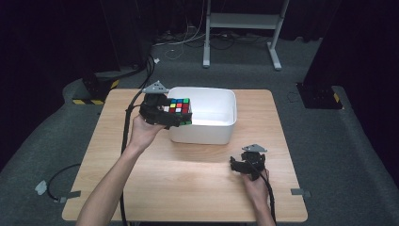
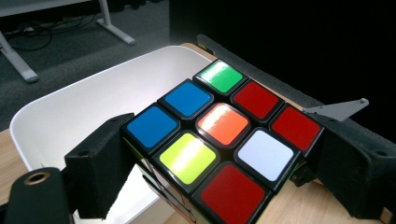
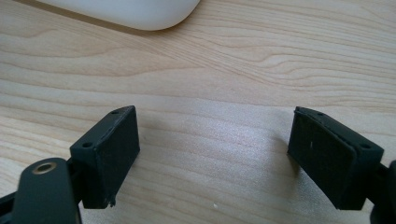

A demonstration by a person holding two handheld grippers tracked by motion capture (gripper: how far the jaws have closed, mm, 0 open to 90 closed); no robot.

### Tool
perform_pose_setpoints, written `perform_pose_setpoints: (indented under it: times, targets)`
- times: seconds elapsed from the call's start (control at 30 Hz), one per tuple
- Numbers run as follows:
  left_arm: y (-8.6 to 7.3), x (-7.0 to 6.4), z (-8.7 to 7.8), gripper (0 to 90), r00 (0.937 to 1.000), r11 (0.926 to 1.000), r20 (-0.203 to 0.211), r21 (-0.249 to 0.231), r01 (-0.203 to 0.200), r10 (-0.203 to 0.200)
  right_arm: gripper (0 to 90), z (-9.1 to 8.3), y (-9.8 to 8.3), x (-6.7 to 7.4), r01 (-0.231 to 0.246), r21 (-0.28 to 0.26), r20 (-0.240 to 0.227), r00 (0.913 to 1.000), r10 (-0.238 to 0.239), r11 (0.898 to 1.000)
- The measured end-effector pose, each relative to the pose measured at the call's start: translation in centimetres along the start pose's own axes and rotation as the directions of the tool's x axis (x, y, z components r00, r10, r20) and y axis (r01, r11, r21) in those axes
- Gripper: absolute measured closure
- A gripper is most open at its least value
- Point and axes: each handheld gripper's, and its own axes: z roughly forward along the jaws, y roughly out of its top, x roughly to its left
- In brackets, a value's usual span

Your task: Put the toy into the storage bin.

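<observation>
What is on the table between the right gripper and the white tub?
Nothing: between the right gripper and the white tub lies only bare wooden table, as the high view shows.

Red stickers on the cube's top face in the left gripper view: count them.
3 on the scrambled puzzle cube: two side by side along the far right edge, one at the near corner. The other faces are mostly hidden. The left gripper clamps the cube over the white plastic bin.
</observation>
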Motion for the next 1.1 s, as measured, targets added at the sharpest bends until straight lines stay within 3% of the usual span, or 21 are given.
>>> perform_pose_setpoints:
  times: [1.1]
  targets:
    - [2.4,0.7,1.8,12.5,0.9999,0.9999,0.009,-0.007,0.009,-0.009,16.2,0.0,0.0,0.0,0.005,0.0,-0.001,1.0,-0.005,1.0]
